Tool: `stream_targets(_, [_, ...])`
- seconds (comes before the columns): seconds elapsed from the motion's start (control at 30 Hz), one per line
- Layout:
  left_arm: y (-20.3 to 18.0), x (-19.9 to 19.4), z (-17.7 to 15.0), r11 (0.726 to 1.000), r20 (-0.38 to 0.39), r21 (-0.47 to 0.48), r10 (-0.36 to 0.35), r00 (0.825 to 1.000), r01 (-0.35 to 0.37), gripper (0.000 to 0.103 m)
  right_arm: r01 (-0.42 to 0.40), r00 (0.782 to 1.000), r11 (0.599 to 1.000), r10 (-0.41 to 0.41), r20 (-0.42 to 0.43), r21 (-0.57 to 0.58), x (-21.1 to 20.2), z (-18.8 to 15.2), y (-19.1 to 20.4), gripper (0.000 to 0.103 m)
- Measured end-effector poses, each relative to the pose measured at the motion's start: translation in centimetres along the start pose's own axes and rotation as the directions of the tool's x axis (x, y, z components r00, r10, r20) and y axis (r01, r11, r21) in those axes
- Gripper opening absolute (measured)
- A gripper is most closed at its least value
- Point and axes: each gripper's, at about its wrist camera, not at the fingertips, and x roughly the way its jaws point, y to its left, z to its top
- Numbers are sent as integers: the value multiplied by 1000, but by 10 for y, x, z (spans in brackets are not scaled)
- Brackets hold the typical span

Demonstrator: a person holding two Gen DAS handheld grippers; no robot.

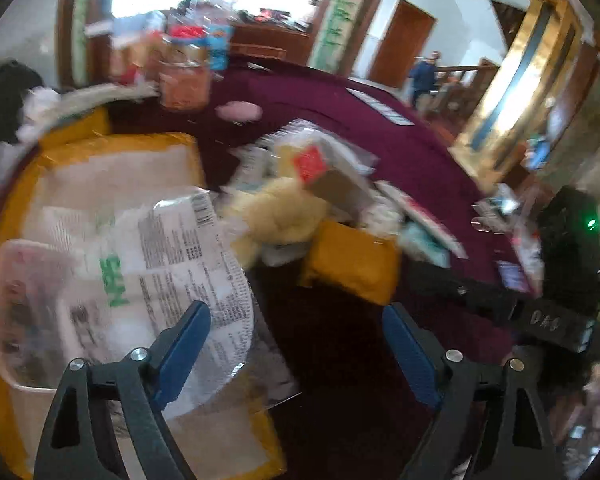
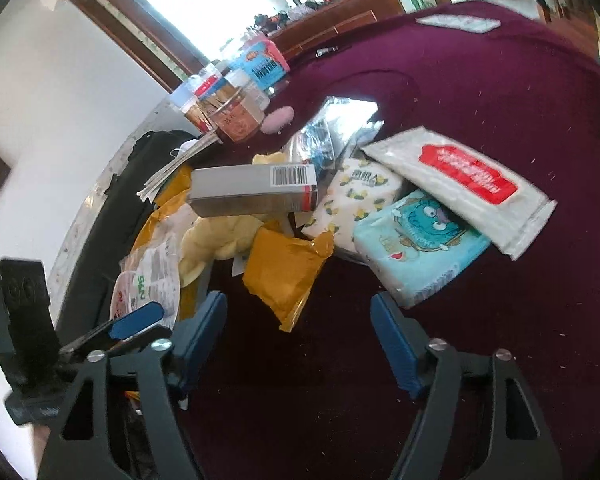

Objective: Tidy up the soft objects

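Observation:
A pile of soft goods lies on the maroon tablecloth [image 2: 480,80]. In the right wrist view I see a small yellow mailer pouch [image 2: 286,270], a blue tissue pack with a monster face [image 2: 418,246], a white wipes pack with a red label [image 2: 466,182], a lemon-print pack [image 2: 352,200], a yellow plush [image 2: 220,240] and a grey box [image 2: 254,194]. My right gripper [image 2: 298,340] is open and empty just before the pouch. My left gripper [image 1: 296,354] is open and empty beside a clear printed bag [image 1: 180,264] on a large yellow mailer [image 1: 116,184]. The yellow plush [image 1: 280,212] and pouch [image 1: 352,266] lie ahead.
Jars and snack packs [image 2: 236,108] stand at the table's far left, with a pink fluffy item [image 2: 278,119] beside them. A dark bag [image 2: 112,216] sits past the table's left edge. The left gripper's body [image 2: 24,332] shows at lower left. A person [image 1: 424,74] stands in the background.

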Motion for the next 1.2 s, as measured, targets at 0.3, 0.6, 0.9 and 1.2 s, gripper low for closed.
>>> stream_targets(0.3, [14,-17,2,985,64,-17,173,983,-172,89,-12,997,999,15,-71,50,40,12,9,63])
stream_targets(0.6, [2,-14,35,979,77,99,170,983,-177,90,3,998,996,3,-70,89,53,10,10,31])
stream_targets(0.9, [-15,44,64,934,-27,299,211,977,-193,90,-6,1000,999,5,13,52,9,-20,9,26])
stream_targets(1.2, [-26,91,65,897,-153,377,305,940,-229,49,-9,999,999,7,42,44,-5,-28,7,26])
